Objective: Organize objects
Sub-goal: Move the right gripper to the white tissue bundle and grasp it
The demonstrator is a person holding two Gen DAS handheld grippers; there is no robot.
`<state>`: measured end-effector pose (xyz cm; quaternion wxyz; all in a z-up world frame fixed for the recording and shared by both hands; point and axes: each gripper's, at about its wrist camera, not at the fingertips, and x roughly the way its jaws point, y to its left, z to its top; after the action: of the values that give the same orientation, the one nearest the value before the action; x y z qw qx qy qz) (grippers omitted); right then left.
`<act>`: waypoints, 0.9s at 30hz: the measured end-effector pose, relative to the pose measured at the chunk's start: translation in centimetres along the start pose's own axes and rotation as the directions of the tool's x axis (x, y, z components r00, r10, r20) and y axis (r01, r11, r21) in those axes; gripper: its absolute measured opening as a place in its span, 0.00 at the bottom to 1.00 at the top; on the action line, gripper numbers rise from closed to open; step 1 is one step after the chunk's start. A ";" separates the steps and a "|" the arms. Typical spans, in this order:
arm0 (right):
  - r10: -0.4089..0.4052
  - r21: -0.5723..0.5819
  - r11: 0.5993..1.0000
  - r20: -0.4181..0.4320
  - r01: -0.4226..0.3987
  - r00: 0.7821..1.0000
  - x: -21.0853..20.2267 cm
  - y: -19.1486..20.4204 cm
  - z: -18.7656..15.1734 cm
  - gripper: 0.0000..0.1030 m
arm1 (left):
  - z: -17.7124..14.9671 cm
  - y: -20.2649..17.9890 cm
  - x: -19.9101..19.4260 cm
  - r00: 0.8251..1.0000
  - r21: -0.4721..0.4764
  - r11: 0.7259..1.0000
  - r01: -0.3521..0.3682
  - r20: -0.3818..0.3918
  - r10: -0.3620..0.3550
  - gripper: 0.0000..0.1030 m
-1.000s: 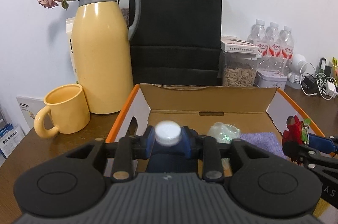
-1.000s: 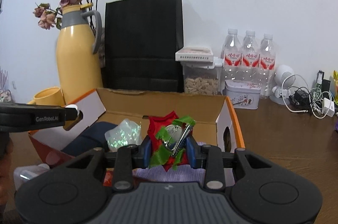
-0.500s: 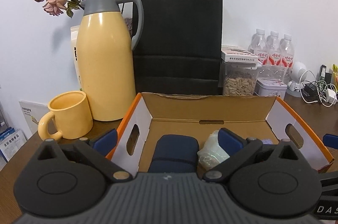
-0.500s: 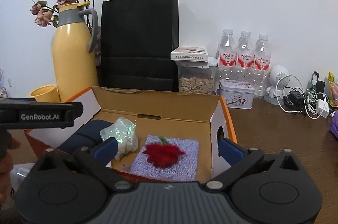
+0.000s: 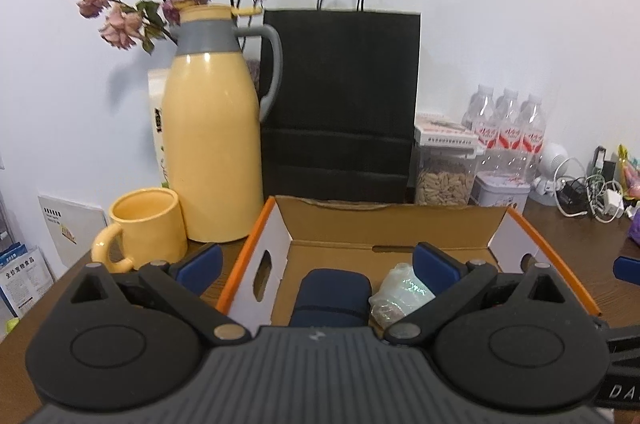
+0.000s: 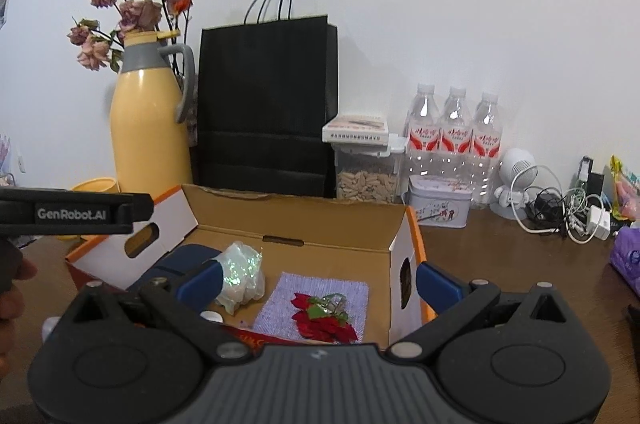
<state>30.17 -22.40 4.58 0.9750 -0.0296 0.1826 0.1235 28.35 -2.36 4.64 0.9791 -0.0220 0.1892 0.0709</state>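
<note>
Cardboard box (image 6: 304,224): navy bottle (image 5: 332,294) lying lengthwise ahead of the left gripper (image 5: 316,266), red flower ornament (image 6: 322,318) resting on the lilac cloth (image 6: 316,294) nearer the right gripper (image 6: 318,284); both jaws gaping wide, gripping nothing.

Both tongs, left (image 5: 316,266) and right (image 6: 316,284), gape (apparently empty).

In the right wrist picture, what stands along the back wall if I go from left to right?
Yellow jug → black paper bag → jar of seeds → water bottles → little white robot toy → tangle of cables.
</note>
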 end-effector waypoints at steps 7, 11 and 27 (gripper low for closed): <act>0.010 -0.030 1.000 0.032 -0.010 0.999 -3.7 0.1 -0.9 1.00 | -0.8 1.4 -4.1 1.000 -0.002 1.000 0.004 0.031 -0.004 1.00; 0.011 -0.049 0.999 0.026 -0.010 1.000 -6.1 0.3 -2.1 1.00 | -1.7 2.3 -6.4 0.999 0.010 1.000 0.005 0.033 -0.006 1.00; 0.051 -0.058 0.997 -0.114 -0.058 0.992 -12.2 1.0 -8.1 1.00 | -6.9 6.5 -12.5 0.996 0.023 0.999 -0.047 -0.068 0.049 1.00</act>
<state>16.06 -25.04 1.45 0.9581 -0.0611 0.2340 0.1537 13.36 2.00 2.81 0.9702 -0.0093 0.2240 0.0916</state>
